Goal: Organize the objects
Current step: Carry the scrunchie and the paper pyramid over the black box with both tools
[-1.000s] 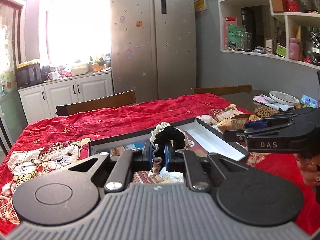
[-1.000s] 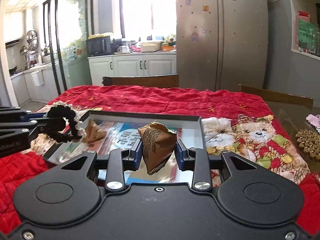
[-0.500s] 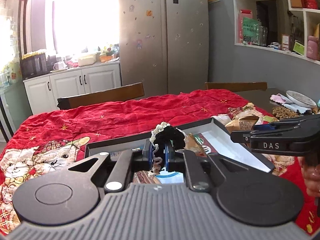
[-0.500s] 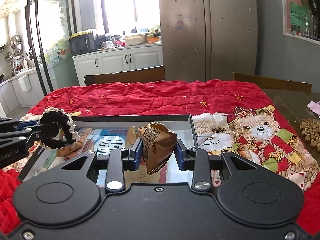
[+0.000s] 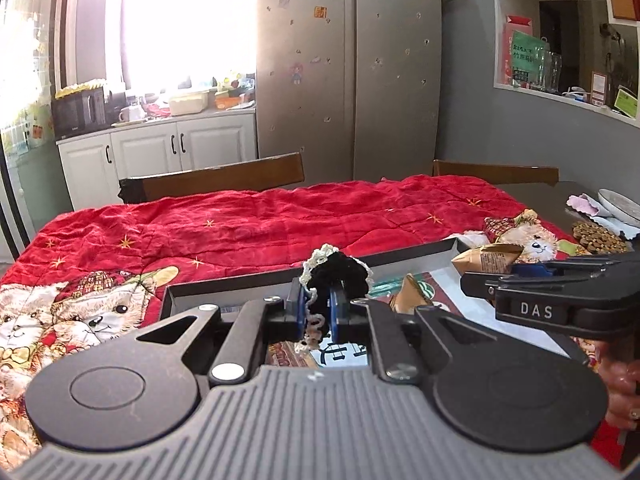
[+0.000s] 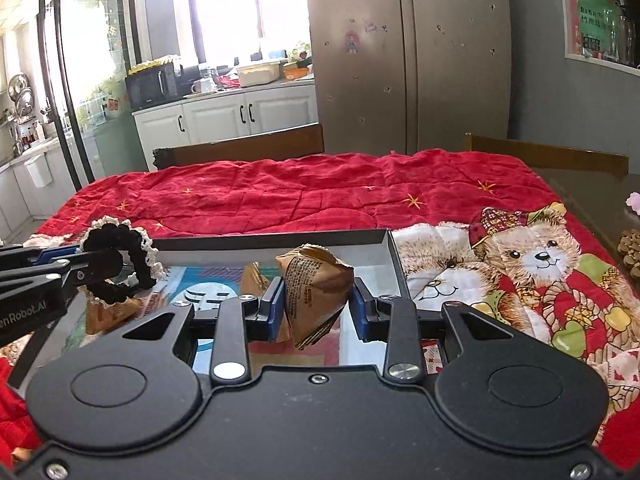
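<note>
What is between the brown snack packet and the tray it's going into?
Nothing visible. The right claw holds the brown snack packet above the tray, with open floor below. Another brown packet lies just behind, and the scrunchie hangs at the left.

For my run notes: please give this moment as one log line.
left gripper: shut on black scrunchie | right gripper: shut on brown snack packet | both above tray

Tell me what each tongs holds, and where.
Left tongs: black lace-trimmed scrunchie, pinched across its band. Right tongs: brown snack packet, clamped by its sides.
</note>
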Demonstrator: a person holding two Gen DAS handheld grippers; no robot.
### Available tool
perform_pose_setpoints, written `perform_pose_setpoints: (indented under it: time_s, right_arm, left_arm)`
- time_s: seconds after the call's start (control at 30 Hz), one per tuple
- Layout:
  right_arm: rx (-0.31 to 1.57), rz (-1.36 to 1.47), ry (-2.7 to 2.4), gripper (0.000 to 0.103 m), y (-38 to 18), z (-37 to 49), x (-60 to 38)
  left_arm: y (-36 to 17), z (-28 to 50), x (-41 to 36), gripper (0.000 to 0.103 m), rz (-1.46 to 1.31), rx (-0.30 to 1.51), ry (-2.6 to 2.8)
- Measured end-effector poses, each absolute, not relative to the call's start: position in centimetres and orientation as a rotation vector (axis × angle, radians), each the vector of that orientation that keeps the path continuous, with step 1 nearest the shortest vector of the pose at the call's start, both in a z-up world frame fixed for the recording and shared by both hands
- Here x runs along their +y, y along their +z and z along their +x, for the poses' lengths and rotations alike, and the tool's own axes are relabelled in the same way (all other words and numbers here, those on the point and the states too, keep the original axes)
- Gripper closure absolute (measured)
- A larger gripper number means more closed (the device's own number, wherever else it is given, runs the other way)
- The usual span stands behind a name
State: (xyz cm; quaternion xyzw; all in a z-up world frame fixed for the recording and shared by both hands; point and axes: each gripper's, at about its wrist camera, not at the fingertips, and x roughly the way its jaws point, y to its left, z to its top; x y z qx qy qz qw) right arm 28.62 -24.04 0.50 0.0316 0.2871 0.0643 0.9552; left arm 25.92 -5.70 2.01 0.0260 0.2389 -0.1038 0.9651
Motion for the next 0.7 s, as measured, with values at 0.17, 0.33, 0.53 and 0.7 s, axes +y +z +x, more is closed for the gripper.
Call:
perform_pose_setpoints:
  time_s: [0.17, 0.33, 0.53, 0.7]
  right_arm:
    - [0.6, 0.067, 0.119, 0.071, -0.7, 29.6, -24.2]
    - [0.616, 0.064, 0.108, 0.071, -1.4, 30.1, -24.4]
    - [0.629, 0.038, 0.109, 0.071, -2.2, 30.6, -24.0]
    - [0.649, 0.032, 0.111, 0.071, -2.8, 31.1, -23.8]
  left_arm:
    - [1.1, 27.0, -5.6, 0.089, 0.041, 0.509, -0.191]
    - [0.3, 27.7, -5.7, 0.089, 0.04, 0.532, -0.182]
    - [-0.3, 28.4, -5.7, 0.088, 0.039, 0.566, -0.174]
    - [-0.8, 28.8, -5.8, 0.088, 0.042, 0.591, -0.17]
